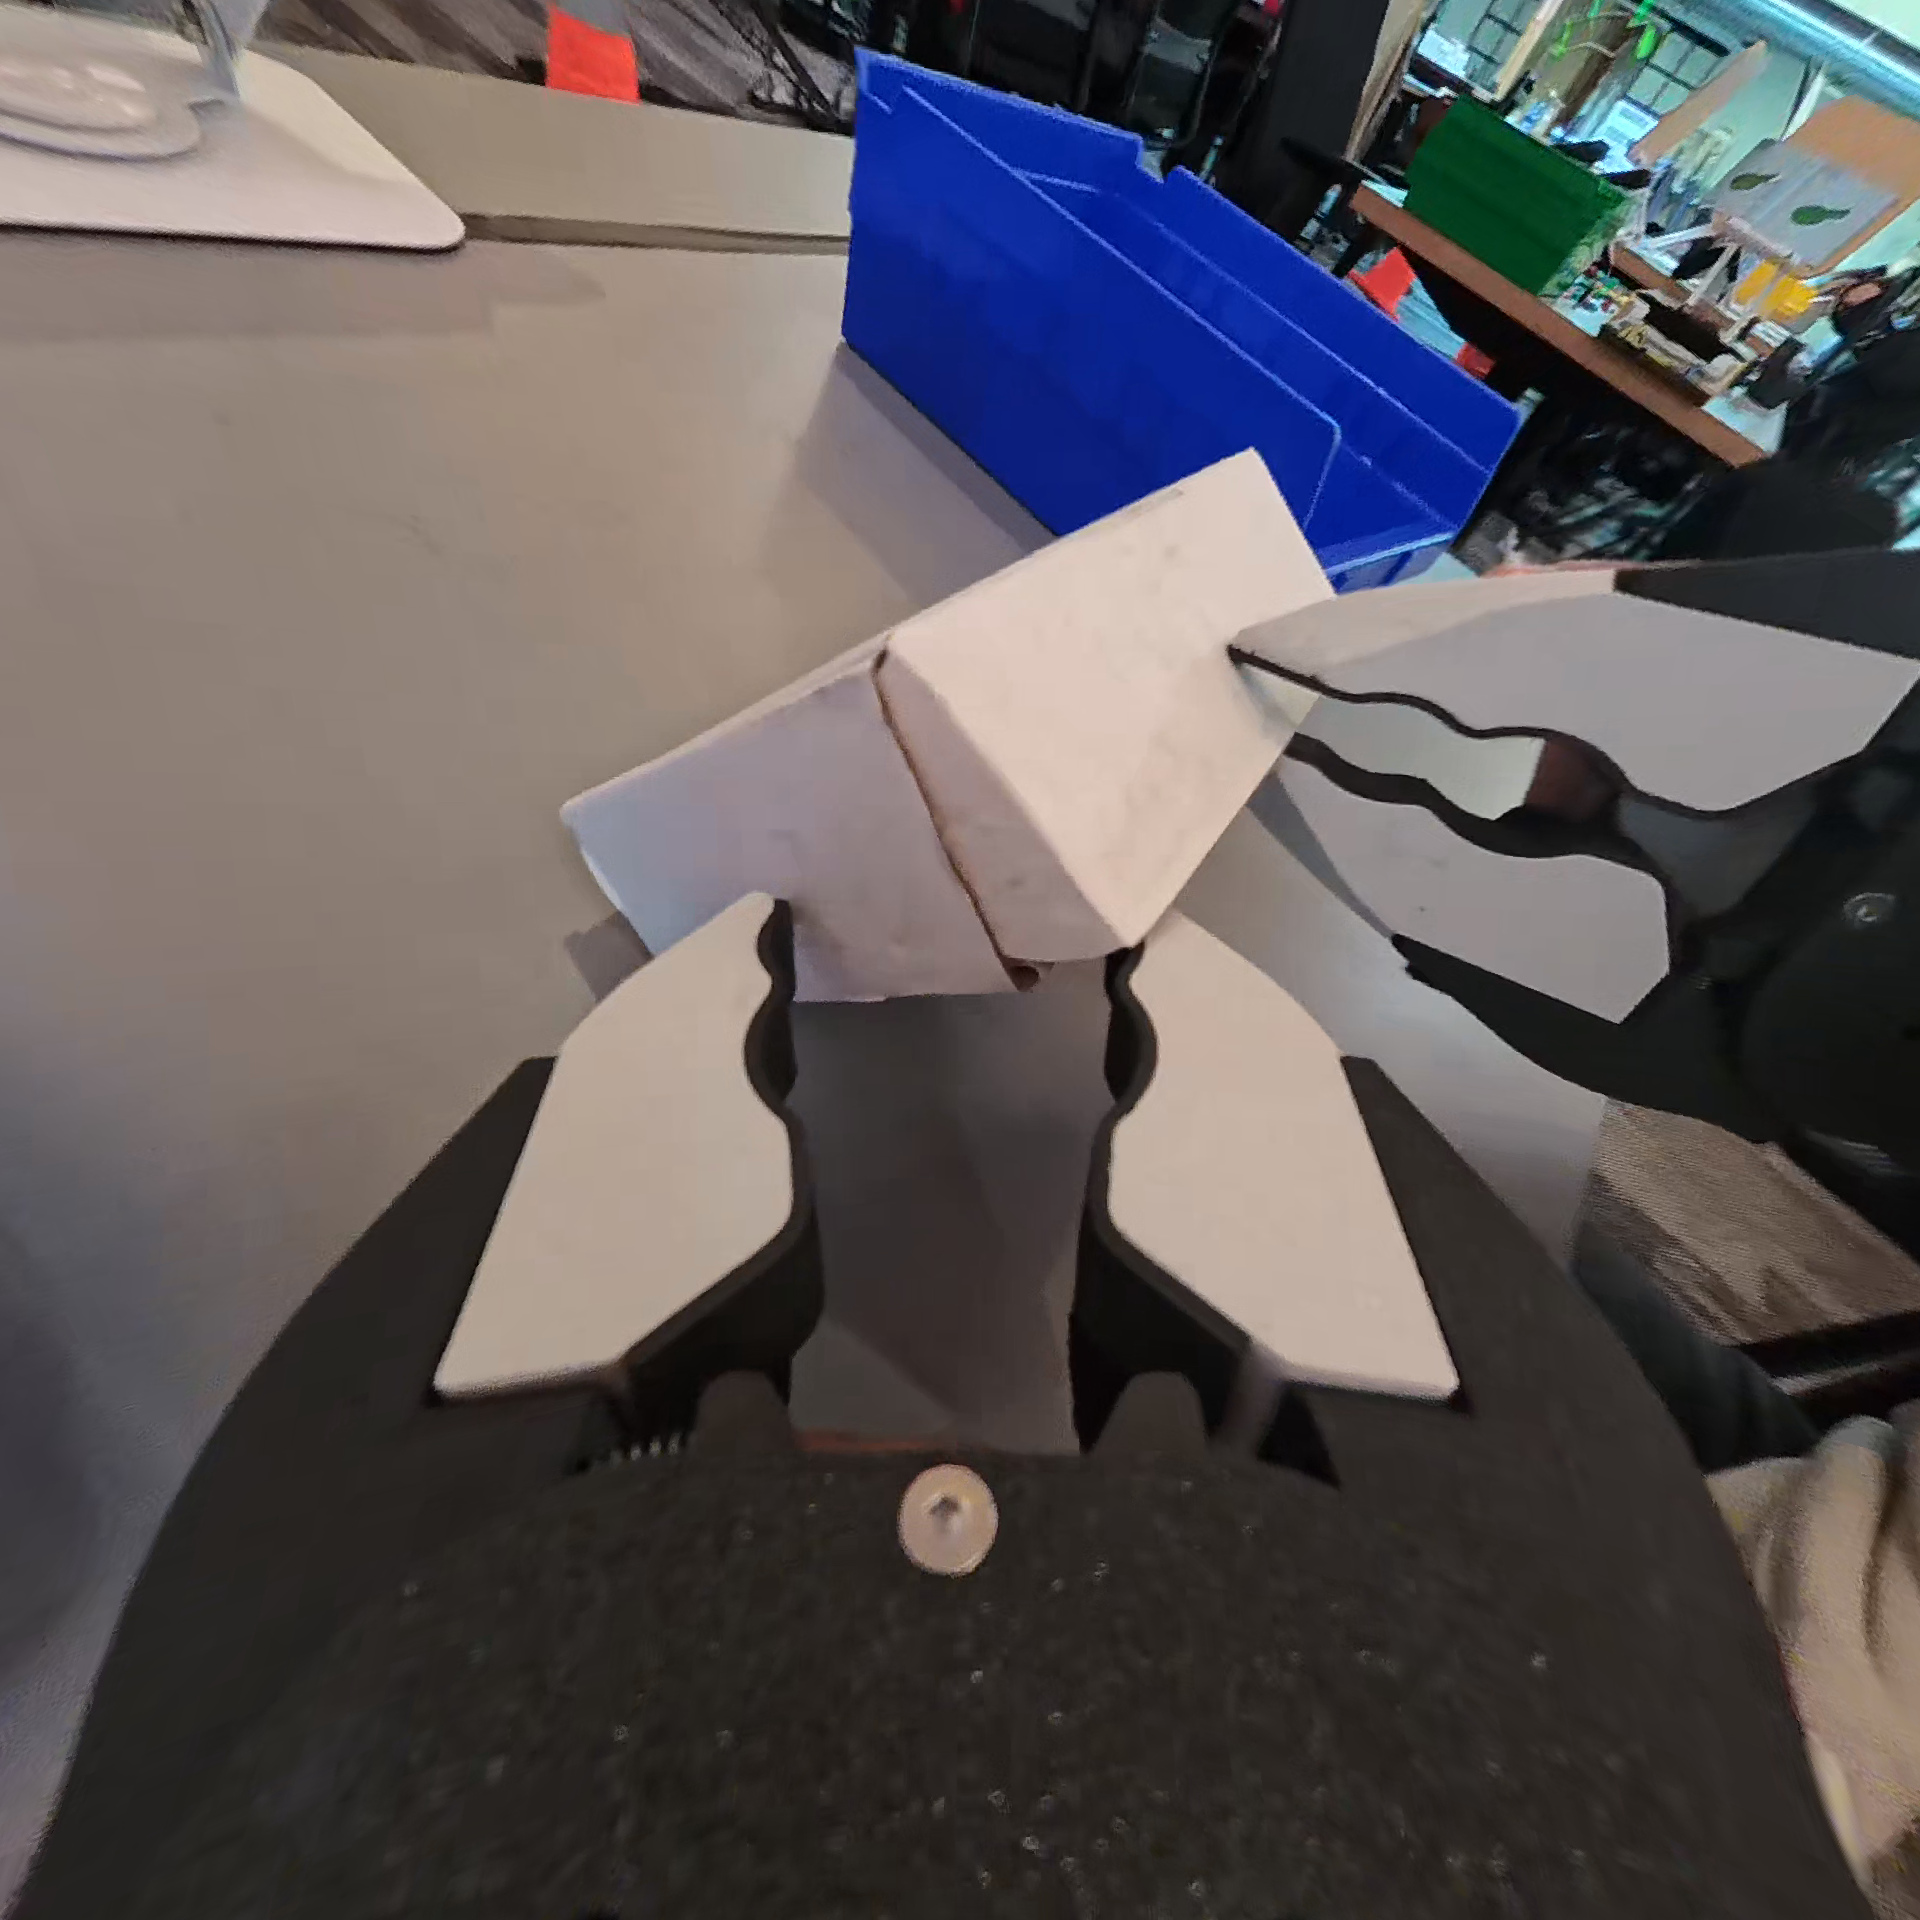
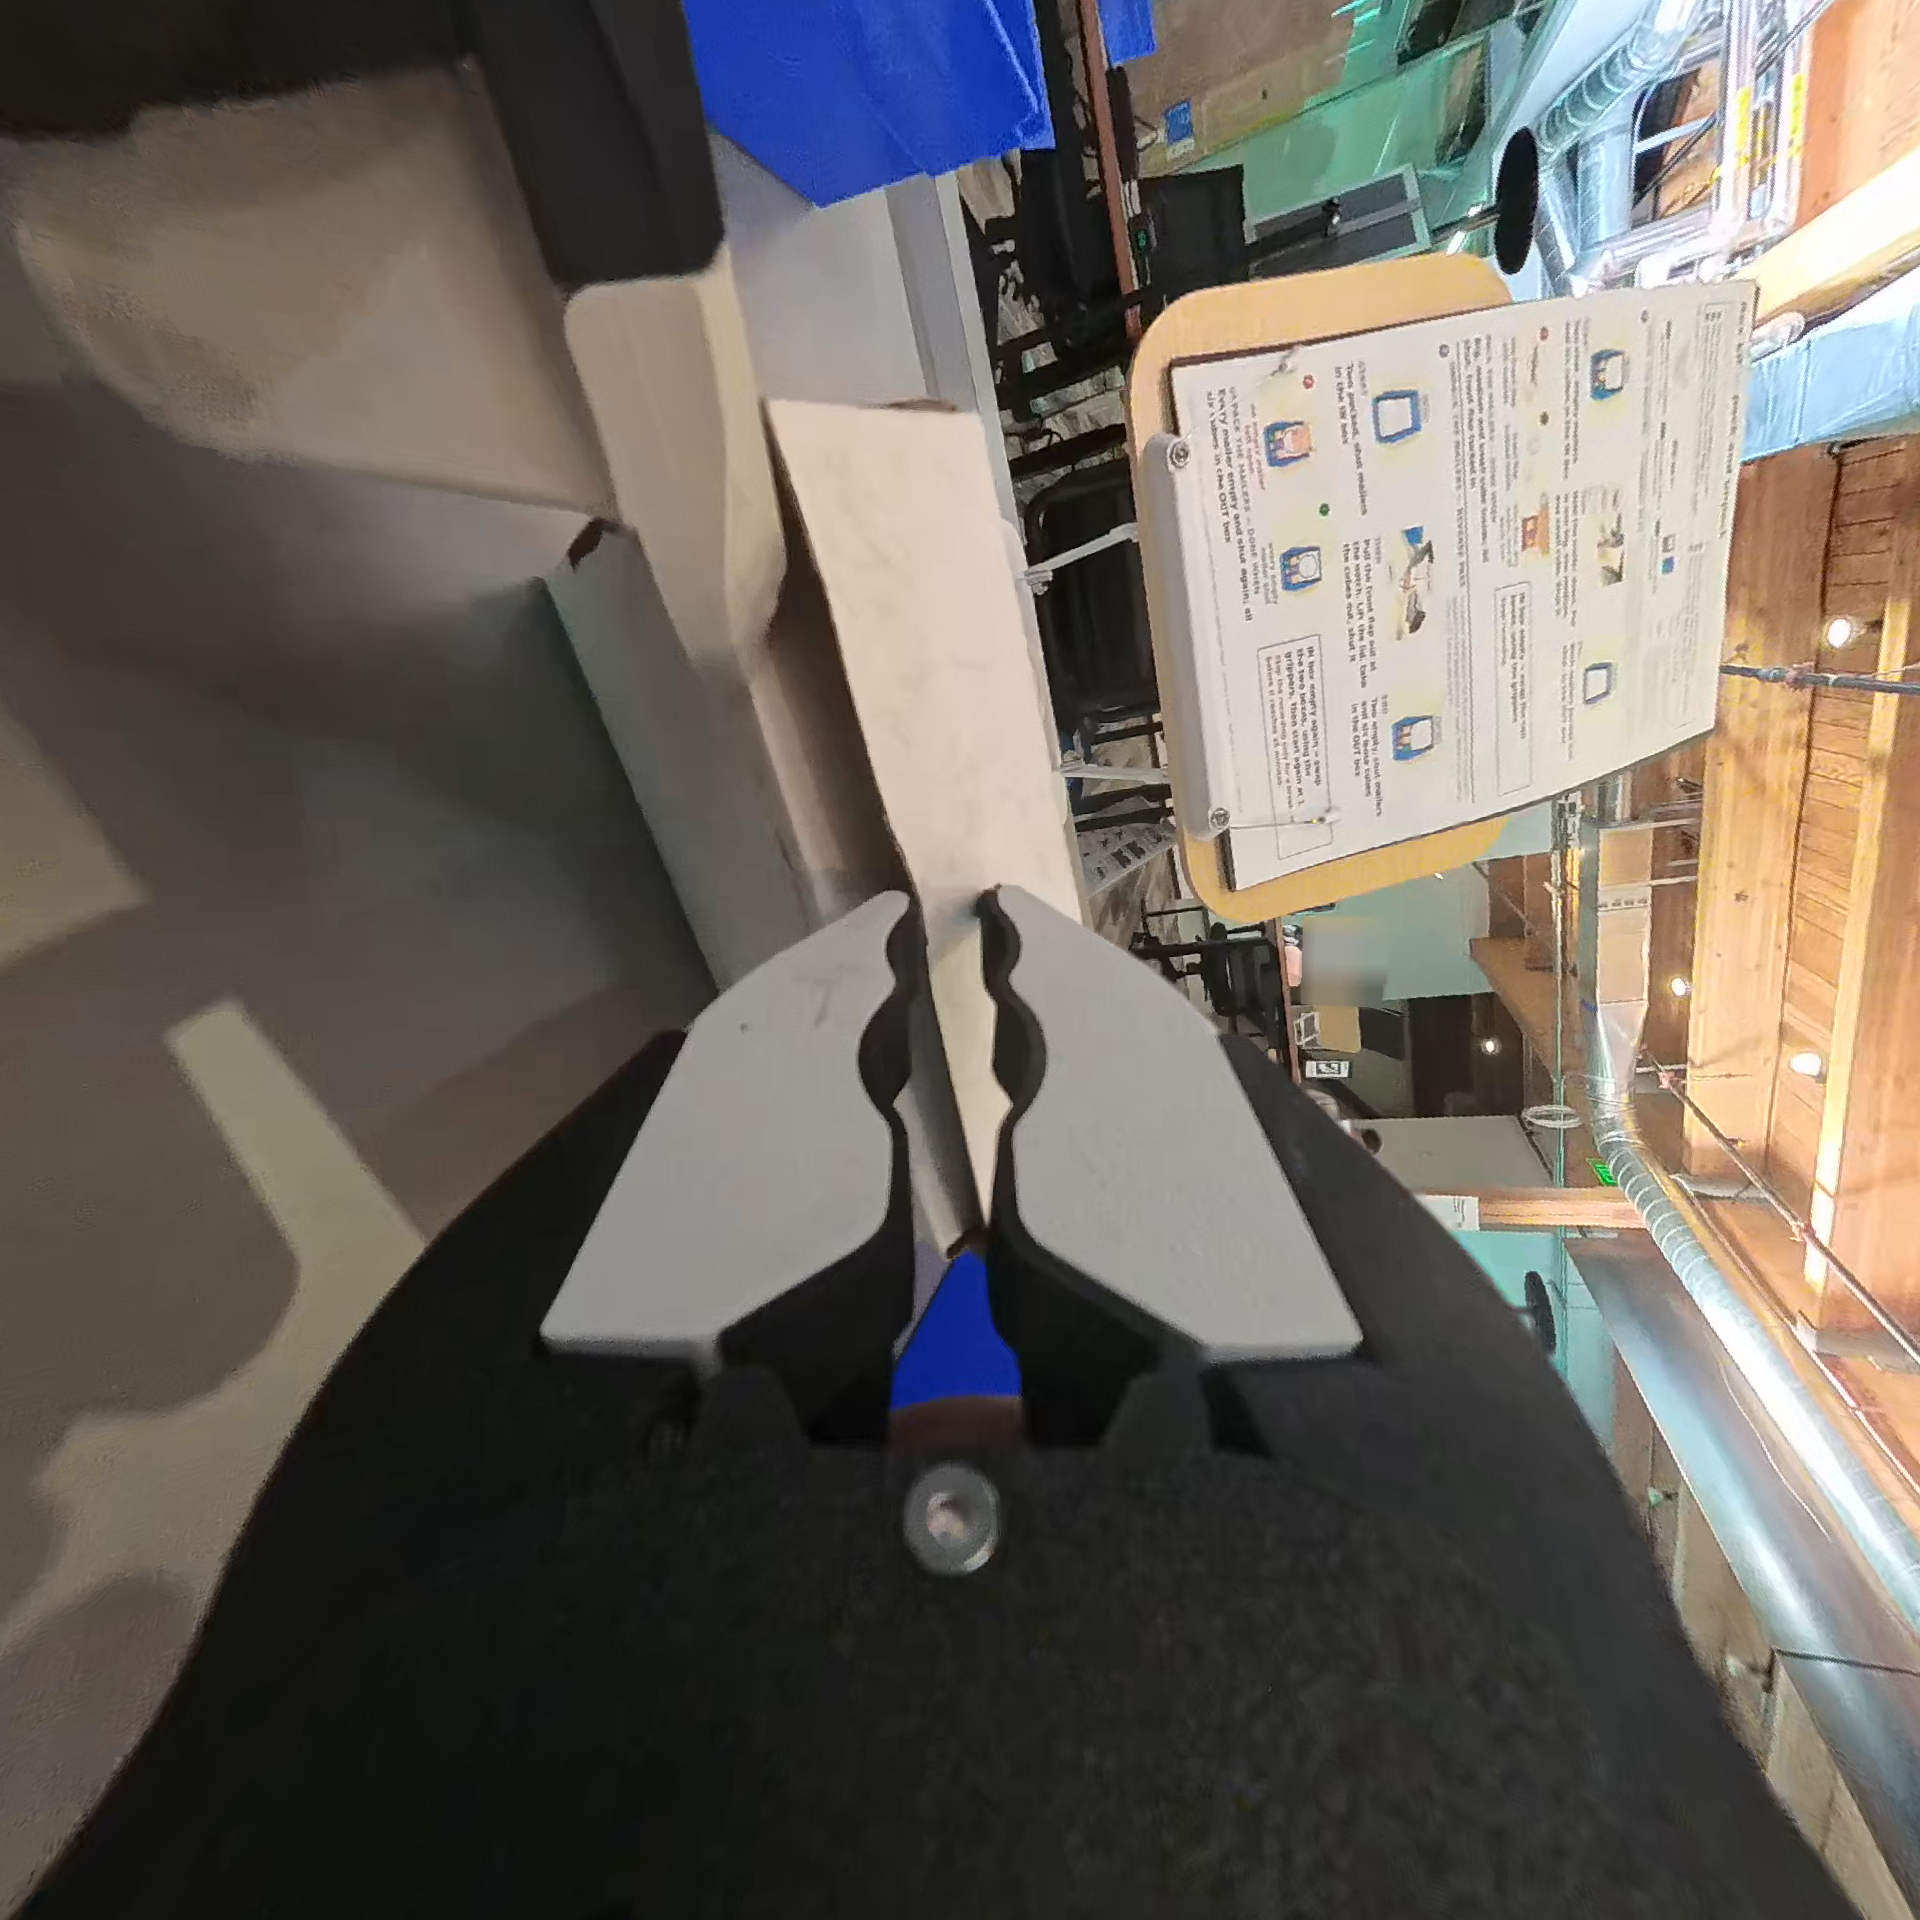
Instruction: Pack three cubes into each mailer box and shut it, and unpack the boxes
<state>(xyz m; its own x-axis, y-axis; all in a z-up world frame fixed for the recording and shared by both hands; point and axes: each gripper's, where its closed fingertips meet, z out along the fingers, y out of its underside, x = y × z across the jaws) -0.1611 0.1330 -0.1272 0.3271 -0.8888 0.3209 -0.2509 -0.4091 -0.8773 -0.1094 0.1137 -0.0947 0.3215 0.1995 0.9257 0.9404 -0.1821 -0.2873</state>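
A white mailer box (image 1: pixel 1039 748) is tilted above the grey table, lid closed, with its right end raised. My right gripper (image 1: pixel 1247 665) comes in from the right and is shut on a thin flap at the box's right edge. In the right wrist view this gripper (image 2: pixel 951 920) pinches the white cardboard flap (image 2: pixel 925 644) between its pads. My left gripper (image 1: pixel 951 966) is open, and its fingertips sit at either side of the box's near lower edge. No cubes are visible.
A blue plastic bin (image 1: pixel 1091 343) stands behind the box near the table's far right edge; it also shows in the right wrist view (image 2: pixel 862 94). A white mat (image 1: pixel 260 177) lies at the far left. A clipboard with an instruction sheet (image 2: pixel 1455 582) stands beyond the table.
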